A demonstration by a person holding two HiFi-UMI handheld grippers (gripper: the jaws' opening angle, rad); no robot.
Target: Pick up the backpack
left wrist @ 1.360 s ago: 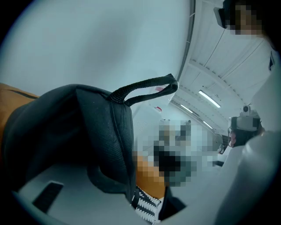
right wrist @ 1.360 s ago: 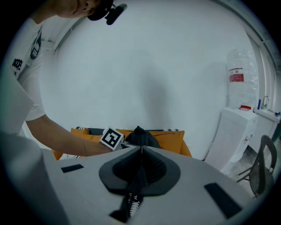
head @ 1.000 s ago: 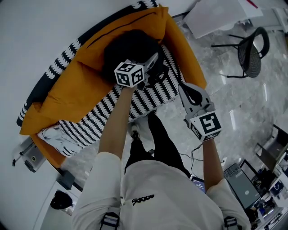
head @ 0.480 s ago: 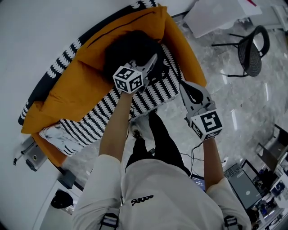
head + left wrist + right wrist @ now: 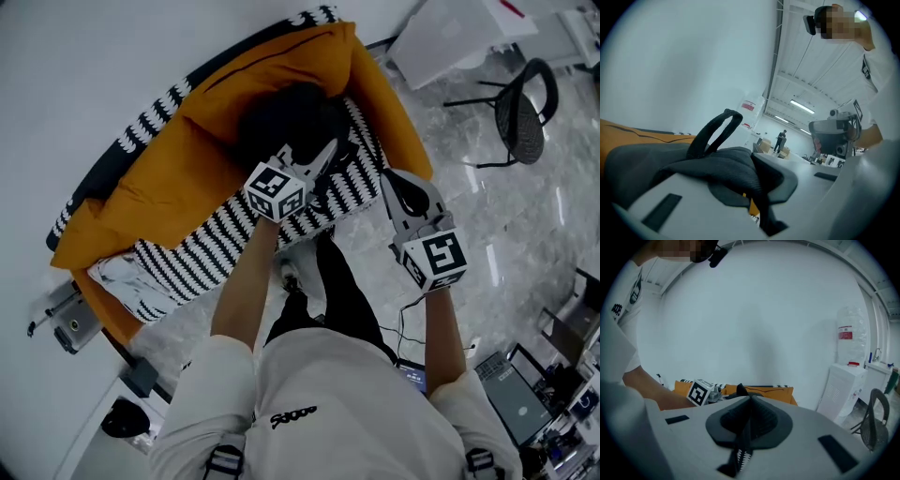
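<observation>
Left gripper (image 5: 327, 150) risen, fingers just closed on backpack (image 5: 281, 117); handle loop (image 5: 704, 136) upright.

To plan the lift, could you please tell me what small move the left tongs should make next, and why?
Probably raise them gently: the left tongs have just closed on the backpack beside its handle loop, and it rests on the orange sofa.

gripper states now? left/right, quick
Left gripper: fingers have just been closing, now shut on the backpack fabric.
Right gripper: shut, nothing between the fingers.
</observation>
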